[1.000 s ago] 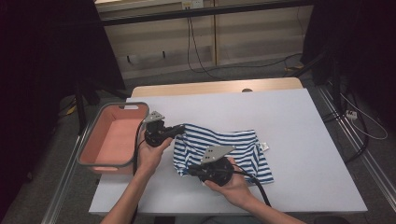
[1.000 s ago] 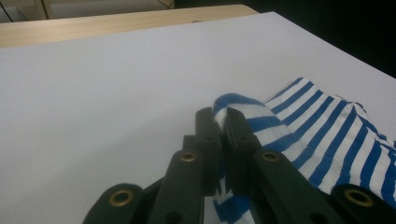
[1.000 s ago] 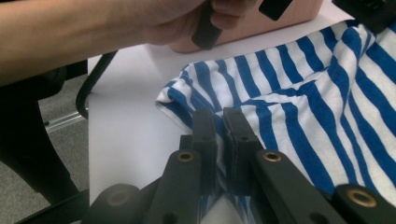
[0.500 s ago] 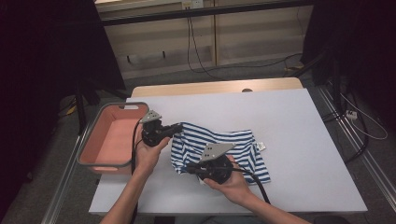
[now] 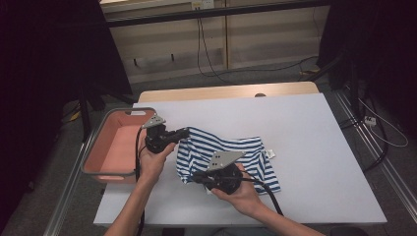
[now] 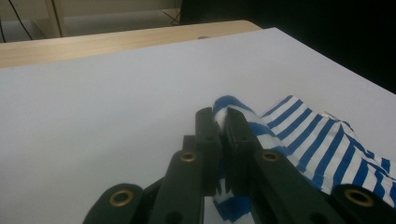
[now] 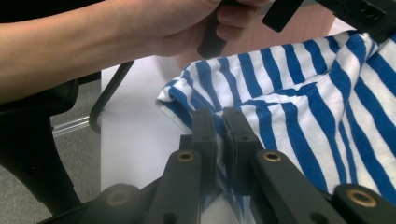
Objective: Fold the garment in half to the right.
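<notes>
My white bench (image 5: 314,147) stands in a dim room. The striped shirt (image 5: 246,152) lies at its middle. My left tongs (image 5: 184,132) and right tongs (image 5: 196,178) both pinch it. A pink tub (image 5: 110,147) sits at nine o'clock.

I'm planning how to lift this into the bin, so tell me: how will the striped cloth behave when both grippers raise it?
The striped cloth is probably floppy: it lies rumpled and bunches between the shut jaws of the left gripper and right gripper. Likely light, and thin enough for both to pinch. Expect the unheld part to sag and drag on the table.
</notes>
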